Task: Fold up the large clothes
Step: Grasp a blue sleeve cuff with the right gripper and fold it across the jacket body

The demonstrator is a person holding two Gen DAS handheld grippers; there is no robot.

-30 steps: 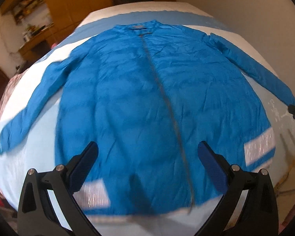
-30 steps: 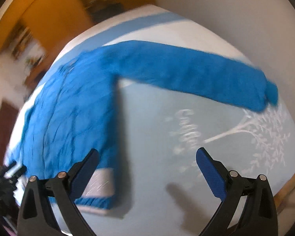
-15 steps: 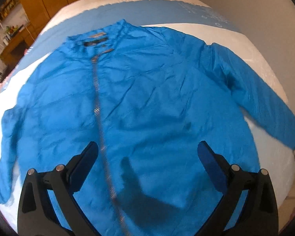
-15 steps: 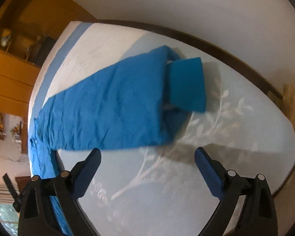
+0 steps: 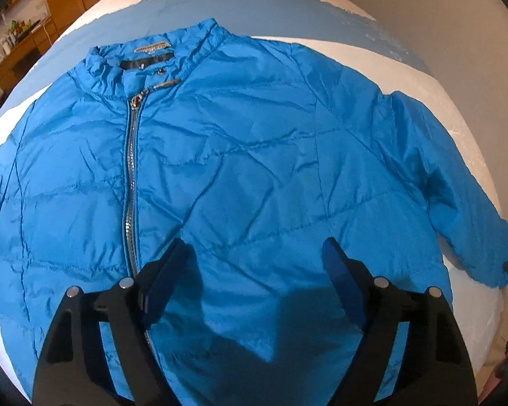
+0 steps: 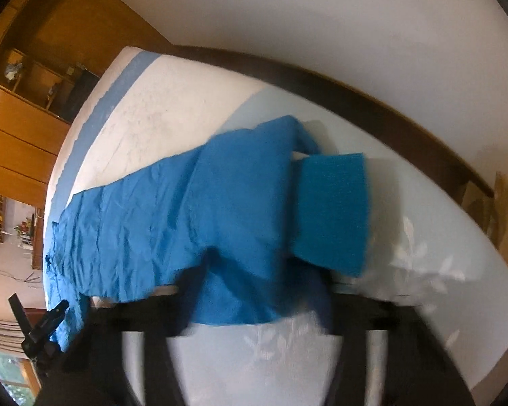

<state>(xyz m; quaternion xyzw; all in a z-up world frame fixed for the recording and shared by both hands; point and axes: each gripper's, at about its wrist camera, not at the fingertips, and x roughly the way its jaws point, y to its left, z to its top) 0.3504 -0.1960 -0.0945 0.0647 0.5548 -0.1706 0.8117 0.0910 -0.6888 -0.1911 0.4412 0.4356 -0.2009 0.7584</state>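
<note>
Jacket: a blue puffer jacket (image 5: 240, 176) lies front up and spread flat on the bed (image 5: 365, 54), zip (image 5: 129, 182) closed, collar (image 5: 152, 50) toward the far end.
Right sleeve: the sleeve (image 6: 193, 223) runs out across the pale sheet, its knitted cuff (image 6: 332, 216) near the wall-side edge of the bed.
Left claw: the left claw (image 5: 254, 280) hangs over the jacket's lower front, just right of the zip; its jaws are closing but stand wide, and I see no fabric pinched between them.
Right claw: the right claw (image 6: 254, 304) is closing on the sleeve close to the cuff; sleeve fabric lies between the blurred jaws, but the blur hides whether the pads press on it.
Step in hand: my reading is taking hold of the sleeve end, ready to fold it inward over the chest.
Doing it well: pinch both layers of the sleeve together, near the cuff seam, so the slippery shell does not slide out.
Left claw's part: likely best used to pin or pinch the body near the hem, so the jacket does not drag across the sheet.
Fold line: carry the sleeve low and straight toward the zip, creasing at the shoulder seam.
Risk: the puffy filling may spring back, so the fold probably needs pressing flat.
Progress: early; no fold shows in the body yet.
</note>
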